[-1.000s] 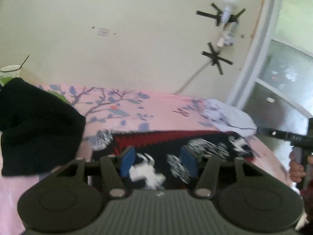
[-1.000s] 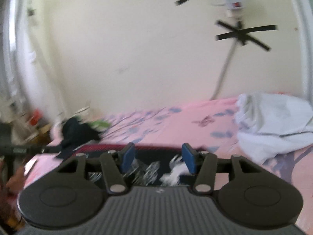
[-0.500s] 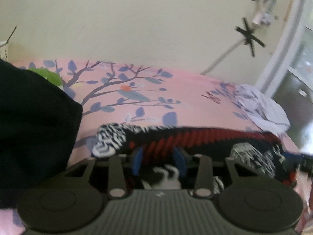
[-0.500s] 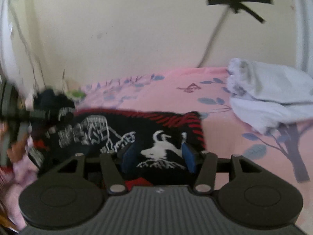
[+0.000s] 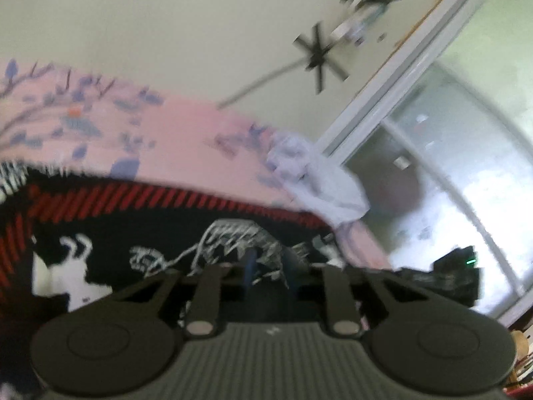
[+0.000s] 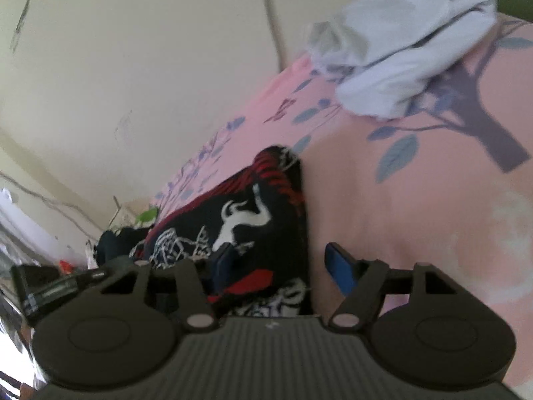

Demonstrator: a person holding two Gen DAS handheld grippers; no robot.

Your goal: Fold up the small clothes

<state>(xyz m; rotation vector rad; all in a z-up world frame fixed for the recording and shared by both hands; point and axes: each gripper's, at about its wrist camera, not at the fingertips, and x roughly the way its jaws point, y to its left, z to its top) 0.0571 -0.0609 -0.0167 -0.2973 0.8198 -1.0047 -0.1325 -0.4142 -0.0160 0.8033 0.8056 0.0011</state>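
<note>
One black garment, red-striped with white prints: spread on pink bedsheet, toward near edge

Left gripper: blue pads drawn close, pinching garment's cloth

Right gripper: pads spread wide, garment's right edge lying between them, nothing clamped

One crumpled white cloth: far right corner of bedsheet, well apart from garment

One dark clothing pile: beyond garment, left side

Daylight glares through the window; both fisheye views motion-blurred, edges warped.

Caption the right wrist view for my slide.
Right tool open over the edge of the black-and-red patterned knit garment on the pink floral bedsheet, crumpled white cloth beyond.
</note>
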